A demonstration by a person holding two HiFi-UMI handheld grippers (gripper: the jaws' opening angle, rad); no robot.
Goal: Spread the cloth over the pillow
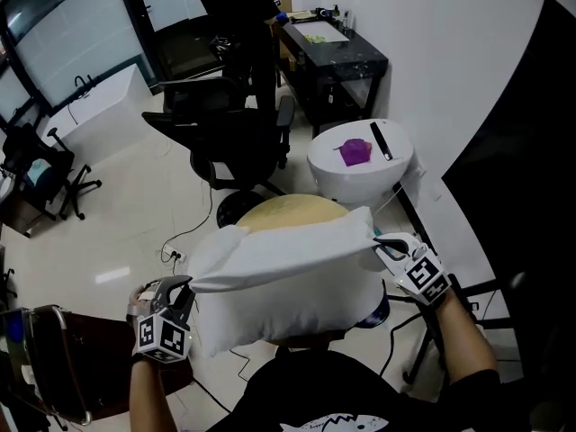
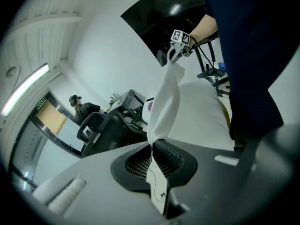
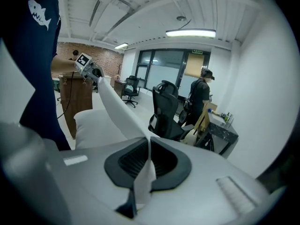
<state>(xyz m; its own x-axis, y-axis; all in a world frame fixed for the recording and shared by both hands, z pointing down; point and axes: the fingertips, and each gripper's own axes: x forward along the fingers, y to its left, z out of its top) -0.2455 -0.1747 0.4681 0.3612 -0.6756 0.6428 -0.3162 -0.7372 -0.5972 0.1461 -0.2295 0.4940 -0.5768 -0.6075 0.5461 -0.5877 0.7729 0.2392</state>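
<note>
Above the pillow (image 1: 301, 318), cloth (image 1: 288, 250) stretched, each end clamped between closed jaws

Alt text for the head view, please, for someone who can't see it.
A white cloth is stretched between the left claw and right claw, each shut on one end, above a white pillow. Behind stand a black chair and a round white table.

Black office chair (image 1: 236, 120) beside a white round table (image 1: 360, 184) with a purple object (image 1: 355, 152), black desk (image 1: 337, 57) beyond
</note>
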